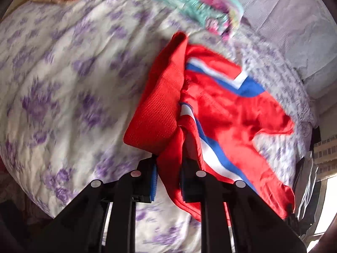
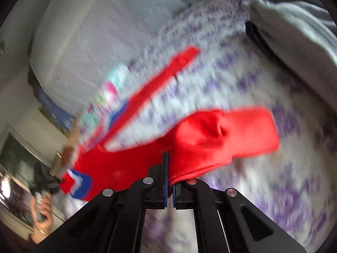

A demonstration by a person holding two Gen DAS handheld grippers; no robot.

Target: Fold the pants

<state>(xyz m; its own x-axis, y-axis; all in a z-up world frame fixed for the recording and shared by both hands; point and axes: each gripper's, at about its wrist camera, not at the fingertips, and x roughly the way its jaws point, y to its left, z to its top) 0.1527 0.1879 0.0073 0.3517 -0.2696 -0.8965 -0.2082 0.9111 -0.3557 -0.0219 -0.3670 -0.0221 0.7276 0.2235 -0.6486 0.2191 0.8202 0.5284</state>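
You have the red pants (image 1: 221, 109) lifted off the bed (image 1: 63, 84), and each gripper holds a part of them. Your left gripper (image 1: 168, 181) is clenched on a bunch of the red cloth close to the ribbed cuff (image 1: 155, 113), with the blue and white side stripe (image 1: 212, 154) hanging just beside its fingers. Your right gripper (image 2: 169, 181) is pinched tight on the other ribbed cuff (image 2: 227, 139); the jaws are nearly together, because only a thin edge of cloth sits between them.

I judge that you hold the two leg ends like this so that the pants can hang and open out before you lay them flat on the flowered sheet. The garment is still bunched and twisted, so the fold itself is not yet begun. A turquoise and pink cloth (image 1: 195, 8) lies further up the bed, near the pants but apart from them; keep the pants away from it when you put them down. Both views are blurred, so finer details I cannot tell.
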